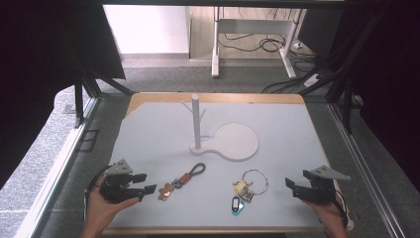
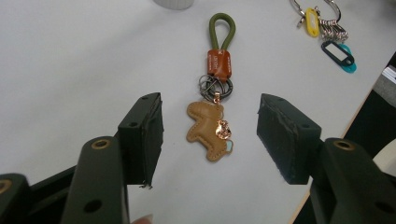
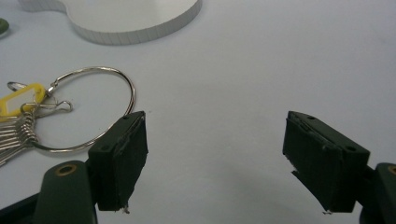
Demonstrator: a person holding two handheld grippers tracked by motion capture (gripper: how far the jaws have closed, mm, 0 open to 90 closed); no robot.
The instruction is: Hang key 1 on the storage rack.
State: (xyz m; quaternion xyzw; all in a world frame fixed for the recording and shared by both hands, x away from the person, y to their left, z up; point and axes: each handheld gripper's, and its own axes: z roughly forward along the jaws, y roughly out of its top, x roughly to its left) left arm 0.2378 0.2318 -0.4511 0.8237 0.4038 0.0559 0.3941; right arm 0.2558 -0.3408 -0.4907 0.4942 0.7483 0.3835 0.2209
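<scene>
High view: both tongs parked at the near bench edge, keychains not yet picked up.

You're at the approach step, by my read. Left tongs (image 1: 146, 184) are spread wide w/ nothing between the pads, aimed at the dog keychain (image 1: 182, 179), which lies flat on the bench (image 1: 148, 134) just in front of the peg stand (image 1: 197, 124), slightly to its left. Right tongs (image 1: 291, 186) are also released & empty, beside the key ring bunch (image 1: 247, 188), in front of the stand's round base, to its right. Next move prob. needs you to advance the left tongs & close on the green loop (image 2: 222, 29) or brown tab, so the loop can go over a peg. Left gripper view gives you the leather dog charm (image 2: 208, 129), centred betw. the pads; from high view it's just a small blob. Right gripper view shows the big ring (image 3: 93, 109) running behind its left pad.
</scene>
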